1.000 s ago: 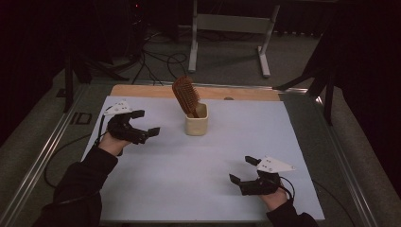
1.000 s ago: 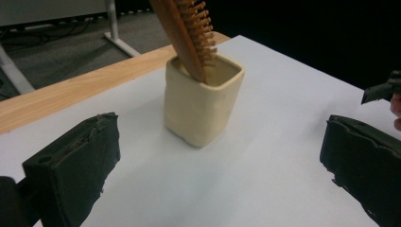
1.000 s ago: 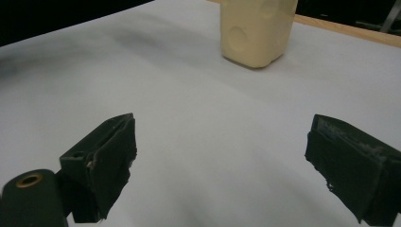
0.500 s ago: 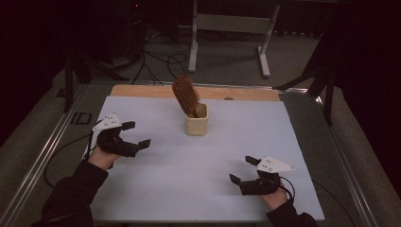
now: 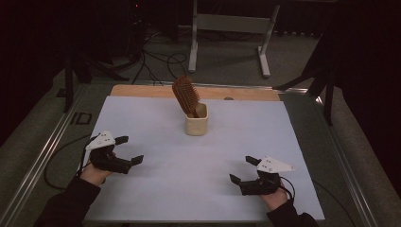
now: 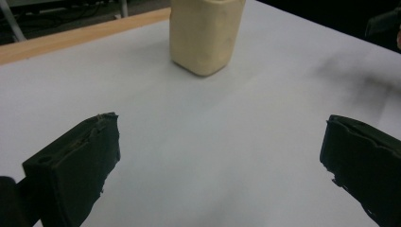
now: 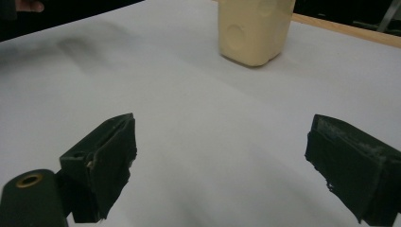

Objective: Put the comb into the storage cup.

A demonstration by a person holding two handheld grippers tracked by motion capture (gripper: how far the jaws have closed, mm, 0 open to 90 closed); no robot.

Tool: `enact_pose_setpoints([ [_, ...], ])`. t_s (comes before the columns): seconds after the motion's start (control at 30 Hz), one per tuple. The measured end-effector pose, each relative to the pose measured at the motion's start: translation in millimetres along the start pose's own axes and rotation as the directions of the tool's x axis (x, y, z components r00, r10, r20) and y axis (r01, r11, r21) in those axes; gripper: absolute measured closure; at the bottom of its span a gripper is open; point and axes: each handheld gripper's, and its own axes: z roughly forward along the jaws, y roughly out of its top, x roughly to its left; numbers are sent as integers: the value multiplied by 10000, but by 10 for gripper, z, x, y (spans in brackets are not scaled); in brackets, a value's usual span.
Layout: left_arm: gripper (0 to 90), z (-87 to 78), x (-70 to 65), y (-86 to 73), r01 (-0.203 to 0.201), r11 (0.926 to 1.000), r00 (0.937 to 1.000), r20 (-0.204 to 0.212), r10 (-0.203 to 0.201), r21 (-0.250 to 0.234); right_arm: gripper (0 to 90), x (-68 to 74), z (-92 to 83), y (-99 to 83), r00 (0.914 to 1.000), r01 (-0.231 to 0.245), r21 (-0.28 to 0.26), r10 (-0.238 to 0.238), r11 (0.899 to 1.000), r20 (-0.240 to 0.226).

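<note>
A cream holder cup point(image 5: 196, 124) stands upright on the white sheet point(image 5: 203, 189), near its far middle. A brown hairbrush point(image 5: 185, 96) sticks out of the cup, bristle head up and leaning left. My left gripper point(image 5: 129, 149) rests low at the near left, open, with nothing between its jaws. At the near right my right gripper point(image 5: 242, 170) is open too and holds nothing. The cup point(image 6: 204, 34) shows ahead of the left gripper's jaws. It also stands far ahead as a cream cup point(image 7: 254, 29) in the right gripper view.
A wooden strip point(image 5: 142, 91) runs along the far edge of the table. Metal rails point(image 5: 42, 156) flank the sheet on both sides. A white frame stand point(image 5: 231, 23) and cables point(image 5: 156, 59) lie on the floor beyond.
My left gripper has drawn back from near the cup toward the near left of the sheet and lowered. The right gripper has stayed put.
</note>
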Motion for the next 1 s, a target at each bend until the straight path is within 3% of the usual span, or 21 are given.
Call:
enact_pose_setpoints([
  [0.47, 0, -56, -83, -394, 273, 9996, 9996, -29, -273, 54, 90, -13, -7, -13, 10000, 32, 41, -32, 10000, 17],
  [0.67, 0, -99, -71, -490, 315, 9992, 9993, -195, -310, 263, 90, -28, -26, -58, 10000, -1, 113, 2, 9999, -16],
  [0.8, 0, -134, -55, -548, 591, 9979, 9980, -221, -585, 261, 90, -69, -48, -117, 9999, -35, 25, 35, 10000, -168],
  [1.0, 1, -188, -56, -619, 487, 9976, 9976, -522, -461, 498, 90, -136, -39, -212, 9993, -24, 161, 30, 9999, -383],
])
